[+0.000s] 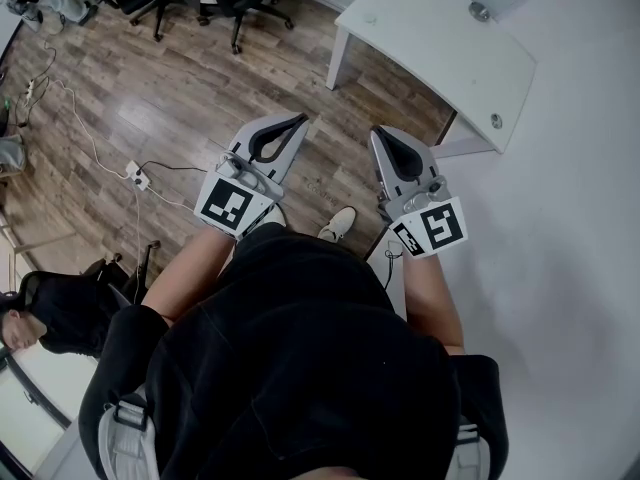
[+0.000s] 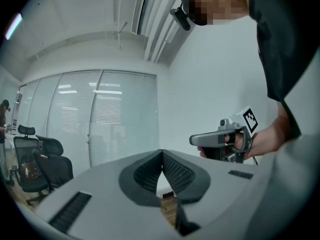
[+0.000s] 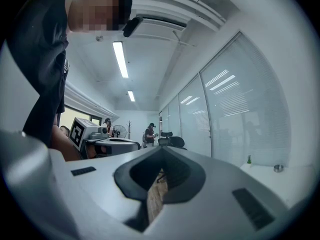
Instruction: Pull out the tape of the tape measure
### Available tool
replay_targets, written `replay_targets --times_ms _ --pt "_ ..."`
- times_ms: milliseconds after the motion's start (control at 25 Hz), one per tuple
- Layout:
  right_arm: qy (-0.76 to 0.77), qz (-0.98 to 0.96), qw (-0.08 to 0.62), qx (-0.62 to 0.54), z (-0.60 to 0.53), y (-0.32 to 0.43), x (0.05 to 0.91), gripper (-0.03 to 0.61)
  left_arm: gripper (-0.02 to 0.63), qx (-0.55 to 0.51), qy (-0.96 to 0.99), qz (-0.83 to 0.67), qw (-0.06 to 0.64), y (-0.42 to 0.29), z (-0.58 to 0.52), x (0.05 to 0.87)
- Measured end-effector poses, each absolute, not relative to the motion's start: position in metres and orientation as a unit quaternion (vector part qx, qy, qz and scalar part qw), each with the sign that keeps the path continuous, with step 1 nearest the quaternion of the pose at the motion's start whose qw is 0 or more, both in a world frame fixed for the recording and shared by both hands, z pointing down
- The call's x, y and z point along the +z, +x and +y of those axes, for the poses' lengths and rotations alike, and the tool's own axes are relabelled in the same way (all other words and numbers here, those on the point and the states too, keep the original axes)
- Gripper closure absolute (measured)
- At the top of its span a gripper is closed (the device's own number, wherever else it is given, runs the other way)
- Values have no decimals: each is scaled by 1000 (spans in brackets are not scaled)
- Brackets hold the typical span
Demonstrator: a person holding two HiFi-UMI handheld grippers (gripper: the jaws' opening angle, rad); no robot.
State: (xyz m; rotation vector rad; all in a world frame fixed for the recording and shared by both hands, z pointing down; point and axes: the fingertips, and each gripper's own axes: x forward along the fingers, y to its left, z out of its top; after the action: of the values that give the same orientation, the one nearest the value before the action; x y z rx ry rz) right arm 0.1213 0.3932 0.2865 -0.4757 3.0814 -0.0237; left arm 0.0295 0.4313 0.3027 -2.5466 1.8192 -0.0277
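Left gripper [image 1: 290, 126]: my jaws are pressed together, empty.
Right gripper [image 1: 385, 138]: likewise closed on nothing.
Tape measure: I find it in no view, nor on the bench [image 1: 440, 48] at upper right.
Progress: not begun, I judge; finding, gripping and pulling all remain.

No readable text, brands, numbers or signs in any view. Only print: black-and-white square code patterns on the marker cube [image 1: 235, 206] of the left claw [image 1: 298, 121], 9 o'clock, and the cube [image 1: 432, 228] of the right claw [image 1: 380, 134], 3 o'clock. Patterns, not characters.
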Motion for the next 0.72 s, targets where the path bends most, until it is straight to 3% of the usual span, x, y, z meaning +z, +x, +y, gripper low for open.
replay_targets --times_ms 200,400,720 --pt "-150 989 11 -8 395 123 286 563 603 -6 -815 579 15 33 431 296" --pt "-160 987 15 -8 390 128 285 470 564 -21 -815 579 -8 33 431 307" --pt "-170 985 10 -14 386 133 289 350 368 -16 -824 566 1 38 430 304"
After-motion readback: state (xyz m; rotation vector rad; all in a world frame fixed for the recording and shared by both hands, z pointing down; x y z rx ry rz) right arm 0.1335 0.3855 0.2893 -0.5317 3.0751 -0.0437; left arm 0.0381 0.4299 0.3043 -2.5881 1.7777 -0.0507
